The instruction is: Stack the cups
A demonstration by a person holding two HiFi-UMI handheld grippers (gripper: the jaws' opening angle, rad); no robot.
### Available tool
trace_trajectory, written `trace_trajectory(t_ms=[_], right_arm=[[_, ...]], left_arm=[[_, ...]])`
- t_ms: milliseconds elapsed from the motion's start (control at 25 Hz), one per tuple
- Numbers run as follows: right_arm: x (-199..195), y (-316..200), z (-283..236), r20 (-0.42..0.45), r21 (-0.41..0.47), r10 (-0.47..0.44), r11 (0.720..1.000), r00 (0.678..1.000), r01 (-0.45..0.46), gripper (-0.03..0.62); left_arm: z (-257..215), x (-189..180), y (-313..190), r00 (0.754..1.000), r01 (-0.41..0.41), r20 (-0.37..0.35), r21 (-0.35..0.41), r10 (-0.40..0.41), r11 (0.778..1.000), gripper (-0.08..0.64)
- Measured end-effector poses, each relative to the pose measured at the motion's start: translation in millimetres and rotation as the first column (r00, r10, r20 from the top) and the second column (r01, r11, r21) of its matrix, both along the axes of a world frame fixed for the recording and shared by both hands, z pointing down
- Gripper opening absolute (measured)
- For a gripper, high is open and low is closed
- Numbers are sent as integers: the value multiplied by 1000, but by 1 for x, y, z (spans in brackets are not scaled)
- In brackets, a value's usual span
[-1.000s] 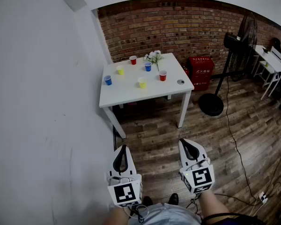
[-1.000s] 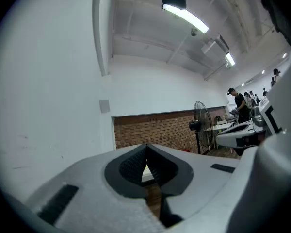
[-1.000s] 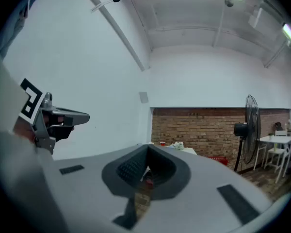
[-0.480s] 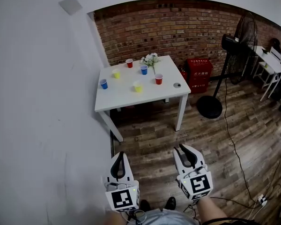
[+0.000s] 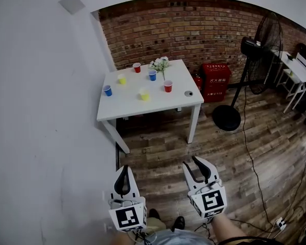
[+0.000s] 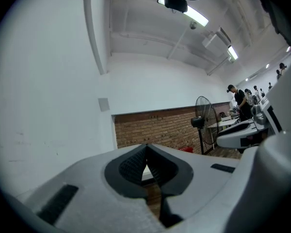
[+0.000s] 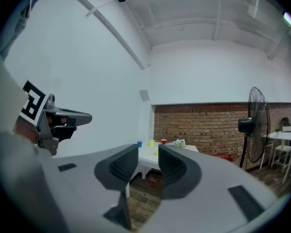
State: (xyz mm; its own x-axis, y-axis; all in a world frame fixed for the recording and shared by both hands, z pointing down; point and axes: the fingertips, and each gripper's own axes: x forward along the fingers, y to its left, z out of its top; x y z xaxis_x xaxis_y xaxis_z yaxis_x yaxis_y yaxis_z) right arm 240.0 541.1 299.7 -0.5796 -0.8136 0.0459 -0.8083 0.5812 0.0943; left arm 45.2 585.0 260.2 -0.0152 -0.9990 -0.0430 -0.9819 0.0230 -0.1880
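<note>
Several small cups stand apart on a white table (image 5: 127, 108) far ahead: a blue cup (image 5: 107, 90), a yellow cup (image 5: 122, 79), a red cup (image 5: 136, 67), another blue cup (image 5: 152, 75), a second yellow cup (image 5: 144, 94) and a second red cup (image 5: 168, 86). Both grippers are held level over the wooden floor, well short of the table. My left gripper (image 5: 124, 168) (image 6: 146, 150) is shut on nothing. My right gripper (image 5: 189, 162) (image 7: 148, 161) is open; its jaws have just been opening, with nothing between them. Through them I see the table (image 7: 146, 155) and a blue cup (image 7: 138, 143).
A bunch of white flowers (image 5: 159, 64) and a small round object (image 5: 188, 93) share the table. A white wall (image 5: 41, 111) runs along the left. A red crate (image 5: 215, 80), a standing fan (image 5: 255, 45) with its cable, and a white desk (image 5: 298, 70) stand at the right.
The right gripper's jaws, together before, have parted. Both grippers sit lower and further left in the head view, and the table has drifted left.
</note>
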Motion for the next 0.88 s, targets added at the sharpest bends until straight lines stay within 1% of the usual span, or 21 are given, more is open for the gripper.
trace_trajectory(t_ms=[200, 320, 600, 760, 880], right_arm=[[-9, -23, 6, -3, -11, -18, 1000, 1000, 18, 132], [-15, -45, 9, -6, -16, -17, 1000, 1000, 17, 130], [-42, -114, 23, -13, -37, -6, 999, 1000, 6, 129], [-67, -156, 25, -12, -42, -10, 999, 1000, 10, 129], [-83, -189, 25, -7, -44, -1, 999, 1000, 1, 129]], left_arm=[[13, -8, -21, 1000, 14, -13, -20, -14, 1000, 8], [16, -17, -43, 1000, 18, -20, -24, -19, 1000, 8], [30, -46, -115, 1000, 11, -19, -36, -12, 999, 8], [35, -72, -165, 1000, 8, -26, -53, -9, 999, 8], [35, -90, -199, 1000, -2, -26, -46, 1, 999, 8]])
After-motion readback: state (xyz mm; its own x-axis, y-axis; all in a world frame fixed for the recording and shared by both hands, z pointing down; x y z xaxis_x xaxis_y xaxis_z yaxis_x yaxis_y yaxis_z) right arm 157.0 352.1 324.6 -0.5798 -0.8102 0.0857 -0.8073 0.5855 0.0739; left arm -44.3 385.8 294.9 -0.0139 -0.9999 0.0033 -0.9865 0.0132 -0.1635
